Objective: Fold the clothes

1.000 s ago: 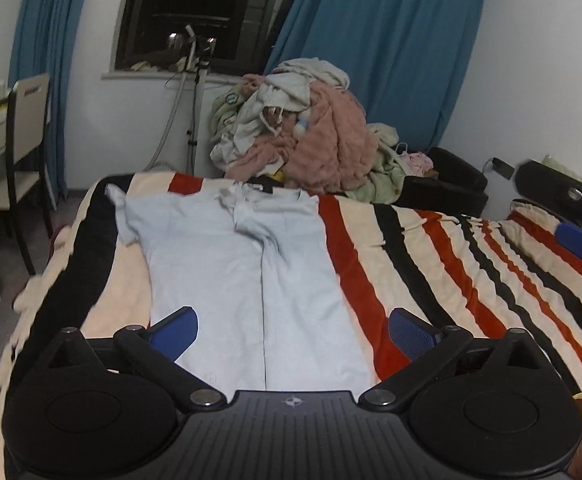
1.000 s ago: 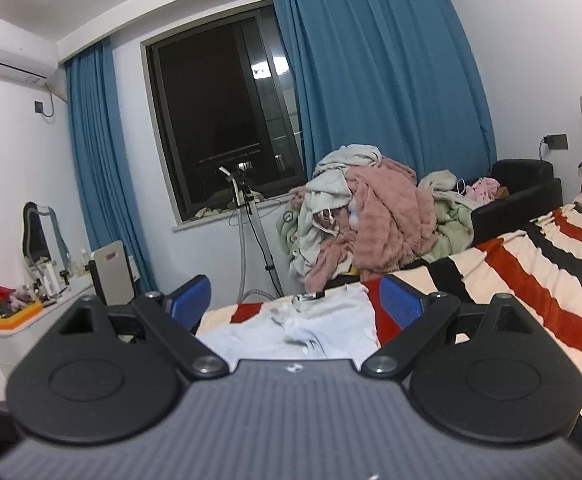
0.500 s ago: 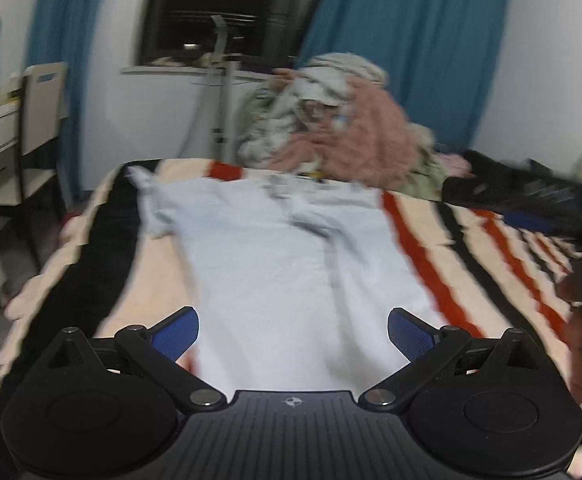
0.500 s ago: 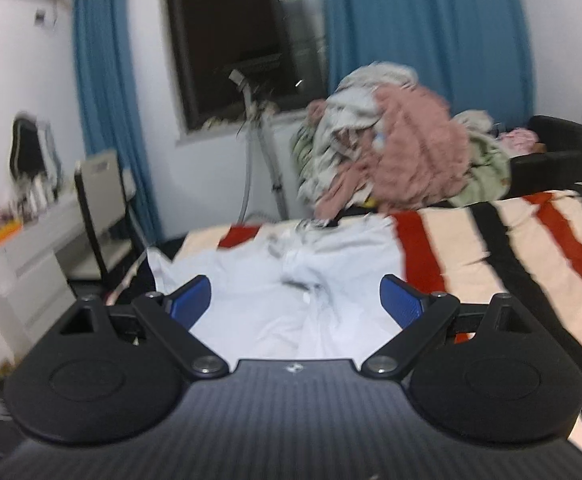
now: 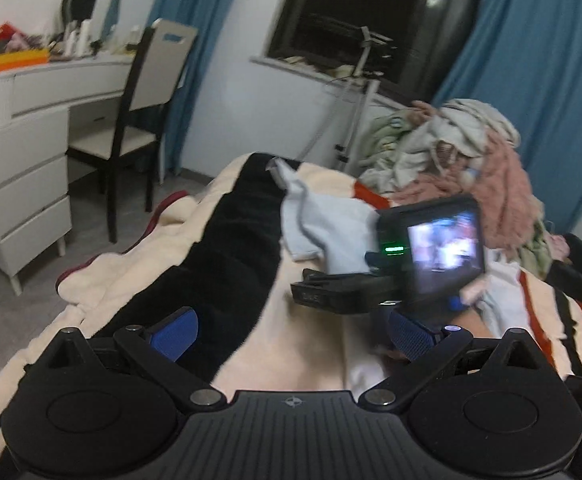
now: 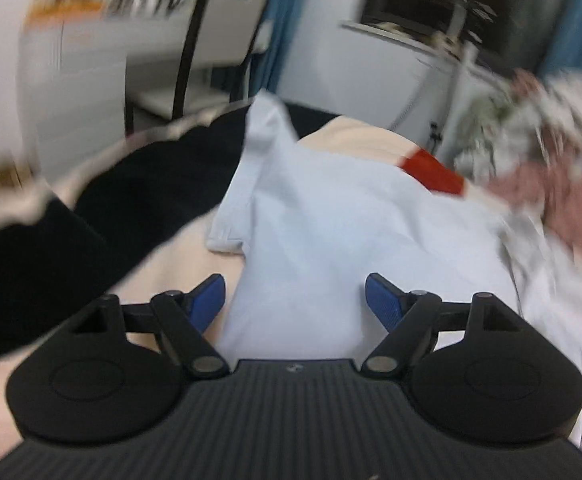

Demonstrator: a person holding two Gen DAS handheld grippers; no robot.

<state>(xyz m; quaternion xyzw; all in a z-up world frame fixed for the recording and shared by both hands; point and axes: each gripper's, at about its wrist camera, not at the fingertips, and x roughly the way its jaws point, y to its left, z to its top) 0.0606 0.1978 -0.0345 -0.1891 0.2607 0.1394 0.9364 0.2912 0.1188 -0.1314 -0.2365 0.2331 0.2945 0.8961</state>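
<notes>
On the striped bed (image 5: 235, 240), pale blue shirt (image 6: 331, 240) lies flat, both grippers wide and empty, right gripper (image 6: 295, 300) over its sleeve side, left gripper (image 5: 291, 332) beside; approach step, next needs a sleeve-edge pinch.

Pretty clearly someone's bedroom at home: a bed (image 5: 231, 280) with a striped blanket, a heap of laundry (image 5: 463, 160) at its far end, blue curtains (image 5: 539, 80) around a dark window (image 5: 355, 12), and a white dresser (image 5: 23, 152) with a chair (image 5: 147, 92).
</notes>
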